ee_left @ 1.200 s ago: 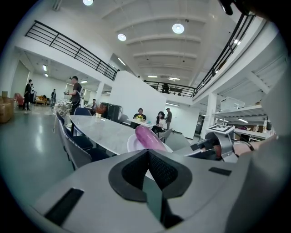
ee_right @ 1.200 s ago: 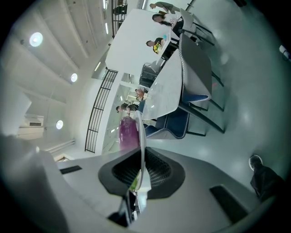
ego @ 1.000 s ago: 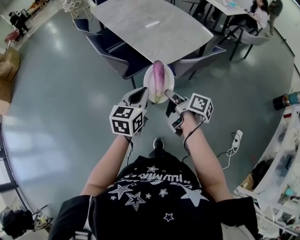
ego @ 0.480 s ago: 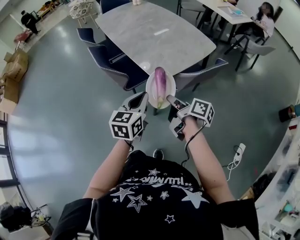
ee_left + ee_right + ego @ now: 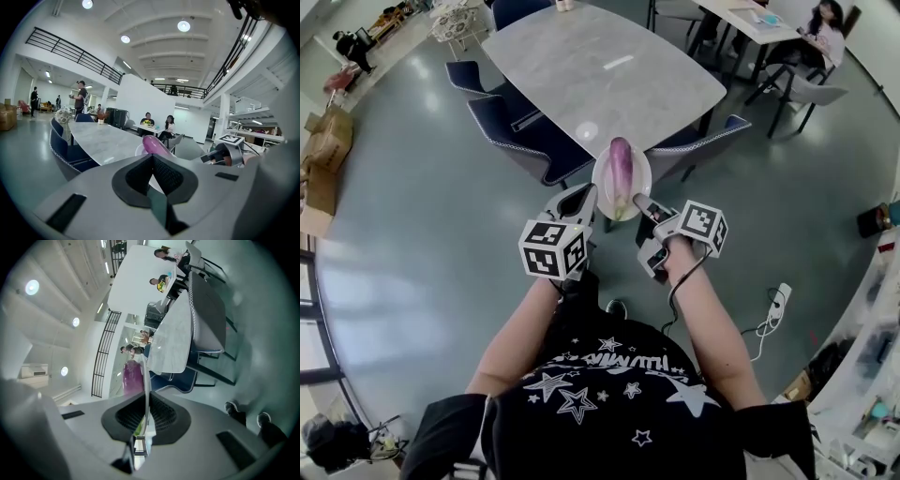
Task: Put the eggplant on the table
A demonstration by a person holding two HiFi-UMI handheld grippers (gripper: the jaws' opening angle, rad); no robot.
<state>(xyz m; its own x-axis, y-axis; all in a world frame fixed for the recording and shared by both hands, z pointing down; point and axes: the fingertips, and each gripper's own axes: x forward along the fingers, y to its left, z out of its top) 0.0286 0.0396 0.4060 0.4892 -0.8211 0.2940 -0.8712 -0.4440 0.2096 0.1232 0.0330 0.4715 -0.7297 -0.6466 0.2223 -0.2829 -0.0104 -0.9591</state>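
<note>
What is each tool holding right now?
Left tool: closed on the plate rim.
Right tool: closed on the plate's opposite rim; the eggplant lies on the plate.

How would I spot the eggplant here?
Start at the big grey table; just before its near end, the left gripper and right gripper hold a round white plate. The eggplant is the long purple vegetable lying on it, the only purple thing there.

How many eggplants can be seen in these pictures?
1. The eggplant lies on the white plate, clamped at its rim by the left gripper and the right gripper, near the table. None seems hidden.
</note>
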